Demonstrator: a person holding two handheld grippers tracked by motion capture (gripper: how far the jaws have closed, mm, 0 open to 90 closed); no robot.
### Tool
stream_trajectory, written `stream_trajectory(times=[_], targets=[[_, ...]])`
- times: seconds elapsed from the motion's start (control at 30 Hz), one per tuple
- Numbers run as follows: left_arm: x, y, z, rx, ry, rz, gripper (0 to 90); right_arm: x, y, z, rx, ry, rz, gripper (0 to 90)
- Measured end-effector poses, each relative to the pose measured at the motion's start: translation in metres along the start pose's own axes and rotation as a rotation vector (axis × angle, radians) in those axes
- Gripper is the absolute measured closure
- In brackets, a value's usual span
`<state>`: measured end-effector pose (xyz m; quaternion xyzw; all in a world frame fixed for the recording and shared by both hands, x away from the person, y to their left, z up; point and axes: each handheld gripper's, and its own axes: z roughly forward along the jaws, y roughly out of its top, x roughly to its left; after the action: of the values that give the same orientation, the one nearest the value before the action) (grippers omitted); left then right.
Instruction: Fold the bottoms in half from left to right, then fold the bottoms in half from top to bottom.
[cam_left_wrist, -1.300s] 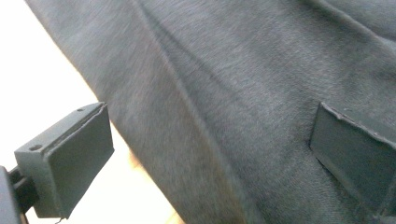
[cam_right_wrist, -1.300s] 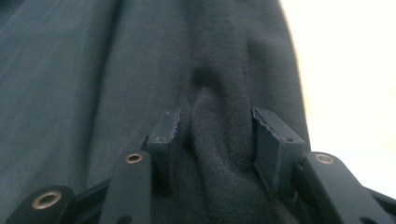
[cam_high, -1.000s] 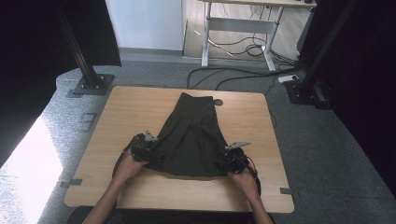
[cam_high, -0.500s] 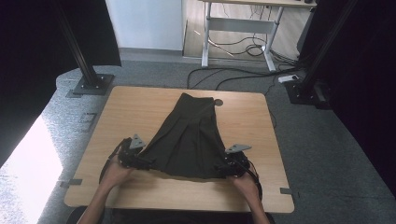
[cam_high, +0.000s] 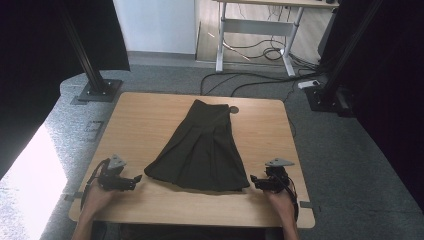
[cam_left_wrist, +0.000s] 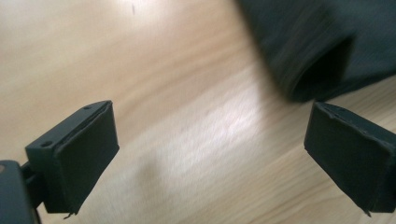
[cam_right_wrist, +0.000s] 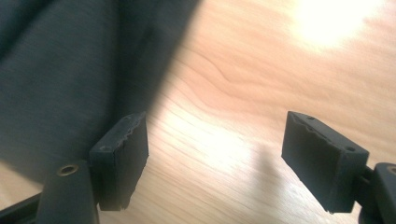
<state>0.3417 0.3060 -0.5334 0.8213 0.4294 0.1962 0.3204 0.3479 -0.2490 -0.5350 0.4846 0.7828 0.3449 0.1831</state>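
A dark pleated skirt (cam_high: 204, 148) lies flat on the wooden table (cam_high: 145, 120), waist at the far end, wide hem toward the person. My left gripper (cam_high: 136, 178) rests on the table just left of the hem's left corner, open and holding nothing. In the left gripper view the hem corner (cam_left_wrist: 322, 51) lies past the spread jaws of that gripper (cam_left_wrist: 210, 154). My right gripper (cam_high: 253, 180) sits at the hem's right corner, also open. In the right gripper view, the gripper (cam_right_wrist: 215, 158) has bare wood between its jaws and the skirt (cam_right_wrist: 56, 74) lies to the left.
A small round dark spot (cam_high: 234, 109) marks the table by the skirt's waist. Black stand bases (cam_high: 97, 90) and cables (cam_high: 260, 80) sit on the grey floor beyond the table. A desk frame (cam_high: 255, 25) stands farther back. Bare wood lies on both sides of the skirt.
Both grippers have let go of the hem and moved outward, the left one farther left. The skirt now lies flat and spread wider.
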Motion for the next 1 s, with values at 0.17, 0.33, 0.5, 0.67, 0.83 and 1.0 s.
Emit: stream_trajectory(times=[0.17, 0.33, 0.5, 0.67, 0.83, 1.0], targets=[[0.002, -0.009, 0.009, 0.035, -0.011, -0.009, 1.5, -0.009, -0.008, 0.007, 0.012, -0.009, 0.008, 21.6], [0.006, -0.01, 0.01, 0.043, -0.041, -0.029, 3.3, -0.011, -0.015, 0.012, -0.031, -0.019, -0.02, 15.1], [0.006, -0.01, 0.01, 0.043, -0.042, -0.03, 3.3, -0.011, -0.015, 0.014, -0.037, -0.025, -0.028, 12.4], [0.006, -0.009, 0.011, 0.054, -0.028, -0.043, 0.0, -0.011, -0.015, 0.014, -0.033, -0.032, -0.023, 10.5], [0.005, -0.009, 0.011, 0.055, -0.023, -0.049, 0.0, -0.011, -0.015, 0.014, -0.031, -0.033, -0.02, 10.1], [0.005, -0.008, 0.012, 0.054, -0.001, -0.073, 0.0, -0.011, -0.015, 0.014, -0.031, -0.036, -0.018, 9.6]])
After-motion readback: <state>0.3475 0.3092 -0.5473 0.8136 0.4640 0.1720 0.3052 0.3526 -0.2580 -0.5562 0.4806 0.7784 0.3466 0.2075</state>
